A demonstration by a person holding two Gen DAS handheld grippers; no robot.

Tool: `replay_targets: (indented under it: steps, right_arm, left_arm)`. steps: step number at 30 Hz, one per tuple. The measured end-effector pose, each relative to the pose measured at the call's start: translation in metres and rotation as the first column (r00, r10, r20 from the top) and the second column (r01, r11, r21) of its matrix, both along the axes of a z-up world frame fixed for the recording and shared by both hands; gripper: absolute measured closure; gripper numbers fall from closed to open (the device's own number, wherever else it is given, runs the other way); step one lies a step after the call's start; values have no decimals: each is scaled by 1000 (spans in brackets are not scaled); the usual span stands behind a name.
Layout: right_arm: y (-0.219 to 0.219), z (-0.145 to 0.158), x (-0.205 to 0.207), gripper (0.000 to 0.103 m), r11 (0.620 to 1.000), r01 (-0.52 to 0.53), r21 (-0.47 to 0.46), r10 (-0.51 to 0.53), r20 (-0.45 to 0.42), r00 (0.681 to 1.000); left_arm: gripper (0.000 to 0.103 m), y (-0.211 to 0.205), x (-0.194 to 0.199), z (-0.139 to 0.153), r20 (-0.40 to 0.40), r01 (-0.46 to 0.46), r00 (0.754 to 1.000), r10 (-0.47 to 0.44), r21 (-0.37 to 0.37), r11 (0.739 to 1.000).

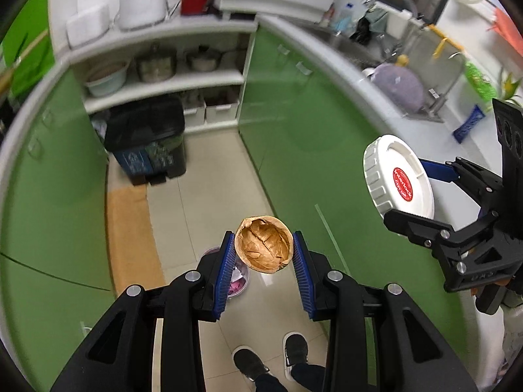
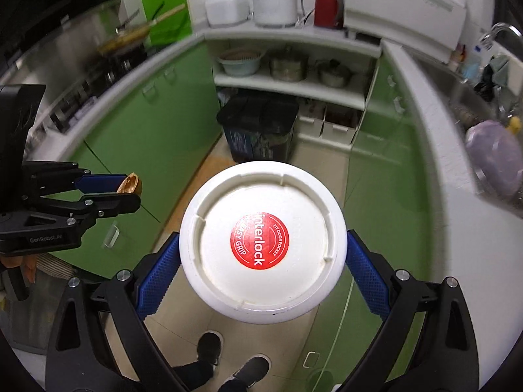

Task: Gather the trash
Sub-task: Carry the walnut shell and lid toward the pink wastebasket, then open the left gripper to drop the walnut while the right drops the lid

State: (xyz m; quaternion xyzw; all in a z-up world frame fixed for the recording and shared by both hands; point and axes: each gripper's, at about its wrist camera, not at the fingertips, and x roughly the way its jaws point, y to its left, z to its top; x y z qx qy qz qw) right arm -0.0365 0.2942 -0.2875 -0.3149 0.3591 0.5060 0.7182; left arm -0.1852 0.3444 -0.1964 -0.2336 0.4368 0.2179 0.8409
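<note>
- The left claw (image 1: 264, 251) is squeezed on a walnut shell (image 1: 264, 244). Only the shell's two edges touch the blue pads (image 1: 225, 271). The shell is round and hard, so I think it could pop out if the squeeze gets weaker or the hand shakes.
- The shell is half a nut, brown, with a crinkly hollow inside. It is up in the air, above the floor (image 1: 202, 202).
- The right claw (image 2: 263, 259) is squeezed on a white lid (image 2: 261, 248), and it is spread wide to fit. The lid is big, round and smooth, so it could tip or slide out.
- The lid has bumps around its rim and a red sticker (image 2: 260, 240) in the middle. It is held in the air too, off to the right of the shell.
- The person's shoes (image 1: 271, 356) are right under both claws. Anything dropped may land by them and roll away.
- A small tub (image 1: 240, 279) with pink scraps sits on the floor below the shell. I cannot tell if trash goes there.
- Far off is a dark bin (image 1: 147, 143) with its lid shut. It may need opening, and both claws are full.
</note>
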Motion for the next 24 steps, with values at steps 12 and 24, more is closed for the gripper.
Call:
replay_targets:
  steps: [12, 24]
  right_arm:
    - [18, -231, 40, 9, 997, 5, -78, -4, 17, 1000]
    - [20, -296, 59, 9, 993, -3, -116, 4, 2, 1000]
  left_arm:
    - [68, 53, 24, -267, -30, -38, 999, 35, -92, 995]
    - [5, 81, 14, -324, -46, -143, 989, 139, -106, 984]
